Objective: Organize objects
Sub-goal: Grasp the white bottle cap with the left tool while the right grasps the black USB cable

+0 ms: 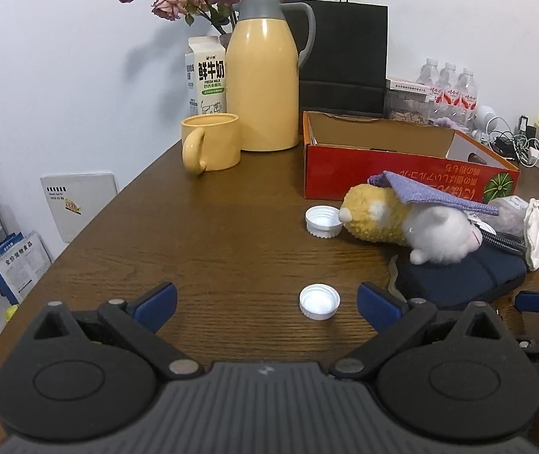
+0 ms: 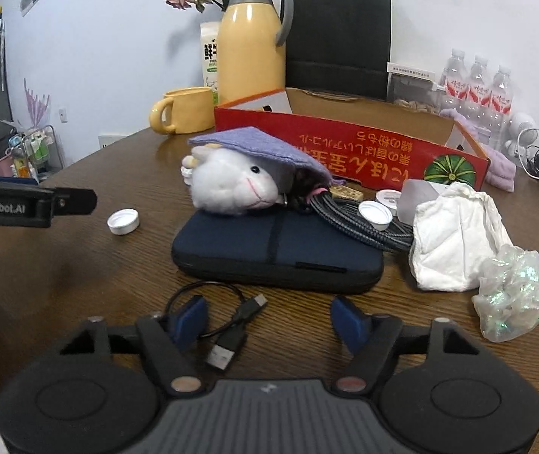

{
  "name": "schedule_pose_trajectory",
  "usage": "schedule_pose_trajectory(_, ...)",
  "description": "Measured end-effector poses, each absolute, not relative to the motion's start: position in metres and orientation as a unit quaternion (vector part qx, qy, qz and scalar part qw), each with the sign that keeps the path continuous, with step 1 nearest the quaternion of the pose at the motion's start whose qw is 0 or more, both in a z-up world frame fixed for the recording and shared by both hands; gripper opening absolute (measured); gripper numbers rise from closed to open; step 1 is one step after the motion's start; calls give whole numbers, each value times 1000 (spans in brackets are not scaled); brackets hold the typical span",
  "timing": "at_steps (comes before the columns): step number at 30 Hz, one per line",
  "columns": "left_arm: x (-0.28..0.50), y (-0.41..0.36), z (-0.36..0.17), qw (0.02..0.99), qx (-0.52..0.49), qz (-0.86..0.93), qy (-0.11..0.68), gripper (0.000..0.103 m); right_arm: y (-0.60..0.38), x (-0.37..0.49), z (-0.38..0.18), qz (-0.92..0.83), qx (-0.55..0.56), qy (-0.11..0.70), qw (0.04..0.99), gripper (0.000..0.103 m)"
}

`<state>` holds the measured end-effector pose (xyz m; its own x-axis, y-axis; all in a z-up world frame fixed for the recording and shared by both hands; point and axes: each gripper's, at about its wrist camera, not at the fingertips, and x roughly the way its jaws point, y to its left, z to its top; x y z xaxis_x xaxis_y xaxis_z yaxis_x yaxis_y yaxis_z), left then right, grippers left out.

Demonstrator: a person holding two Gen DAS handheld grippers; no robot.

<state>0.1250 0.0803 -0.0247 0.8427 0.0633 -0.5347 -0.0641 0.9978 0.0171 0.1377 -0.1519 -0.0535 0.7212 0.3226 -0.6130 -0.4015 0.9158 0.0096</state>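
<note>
- The left hand-held gripper (image 1: 265, 304) stands wide open and empty over the counter (image 1: 208, 242); a white bottle cap (image 1: 319, 301) lies between its blue pads, nearer the right one, touched by neither.
- The right hand-held gripper (image 2: 267, 319) is partly open and holds nothing; a short black USB cable (image 2: 231, 335) lies on the counter between its fingers, its plug just inside the left pad.
- Step in hand, as I judge it: each gripper is lining up on a small loose item for a pickup.
- Ahead of both grippers sits the open red box (image 1: 401, 166), the likely place for the clutter.
- Next move calls for lowering until the pads straddle cap and cable, then closing squarely; the low cap could skid, and the limp cable may slip out.
</note>
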Motion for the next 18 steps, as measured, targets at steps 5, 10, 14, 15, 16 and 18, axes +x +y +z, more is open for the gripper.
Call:
schedule_pose_trajectory(5,128,81,-31,958,-8,26,285,103,-149,136,-52,209,-63,309,926,45)
schedule_pose_trajectory(10,129,82,-35,957,-12,27,288,103,-150,135,-52,217,-58,303,926,17)
schedule_pose_trajectory(14,129,84,-35,957,-15,32,289,103,-153,135,-53,226,-47,303,925,17)
schedule_pose_trajectory(15,130,84,-36,956,-15,33,290,103,-153,134,-52,227,-46,302,925,17)
schedule_pose_trajectory(16,131,84,-36,956,-15,35,291,103,-155,134,-52,227,-44,300,926,17)
schedule_pose_trajectory(18,132,84,-37,956,-14,36,292,103,-158,134,-50,226,-39,294,928,17)
